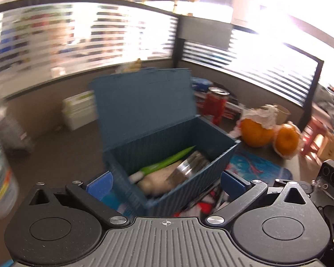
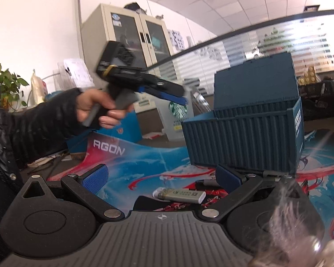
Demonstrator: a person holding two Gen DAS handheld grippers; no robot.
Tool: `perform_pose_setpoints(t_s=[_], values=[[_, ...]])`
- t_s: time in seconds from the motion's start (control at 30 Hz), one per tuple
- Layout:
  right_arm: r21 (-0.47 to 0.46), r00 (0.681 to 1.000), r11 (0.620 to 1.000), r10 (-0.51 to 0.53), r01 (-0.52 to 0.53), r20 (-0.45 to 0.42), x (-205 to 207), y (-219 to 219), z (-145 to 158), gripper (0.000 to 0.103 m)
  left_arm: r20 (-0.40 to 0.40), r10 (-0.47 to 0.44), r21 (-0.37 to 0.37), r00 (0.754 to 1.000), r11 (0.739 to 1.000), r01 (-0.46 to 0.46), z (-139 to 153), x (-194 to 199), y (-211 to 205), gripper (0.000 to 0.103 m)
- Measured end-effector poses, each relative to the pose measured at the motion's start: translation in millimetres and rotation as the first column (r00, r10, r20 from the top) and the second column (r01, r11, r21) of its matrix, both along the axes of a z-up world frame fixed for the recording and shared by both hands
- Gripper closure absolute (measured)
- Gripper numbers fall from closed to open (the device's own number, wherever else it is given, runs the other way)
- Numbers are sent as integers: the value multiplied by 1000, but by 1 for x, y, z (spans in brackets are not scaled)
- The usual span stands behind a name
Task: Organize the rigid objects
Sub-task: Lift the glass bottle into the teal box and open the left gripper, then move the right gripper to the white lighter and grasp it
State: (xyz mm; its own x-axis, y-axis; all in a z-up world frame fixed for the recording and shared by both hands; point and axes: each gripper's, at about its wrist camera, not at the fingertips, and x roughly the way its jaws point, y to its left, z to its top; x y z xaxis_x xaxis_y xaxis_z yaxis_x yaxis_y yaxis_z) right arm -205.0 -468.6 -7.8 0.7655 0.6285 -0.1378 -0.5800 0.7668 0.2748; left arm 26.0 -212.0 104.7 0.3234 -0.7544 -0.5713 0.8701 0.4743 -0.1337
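Left gripper [image 1: 165, 183] spread wide and empty at six o'clock of the blue container box [image 1: 167, 153], right gripper [image 2: 161, 176] likewise spread, should close squarely across the lighter [image 2: 179, 195] lying at its six o'clock.

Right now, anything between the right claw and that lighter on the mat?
Nothing visible. The olive-and-white lighter lies flat on the printed desk mat, just ahead of the open right claw, between its pads. The blue container-style box sits further back, lid up.
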Motion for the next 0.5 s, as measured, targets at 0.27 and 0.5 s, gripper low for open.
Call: perform_pose_setpoints(t_s=[0.27, 0.5], values=[[-187, 986, 982, -8, -24, -168, 33, 24, 4, 0, -95, 290, 90, 952, 955, -282, -44, 4, 63, 0], [-381, 986, 918, 56, -113, -157, 61, 47, 10, 0, -97, 456, 49, 885, 890, -453, -65, -4, 105, 0]])
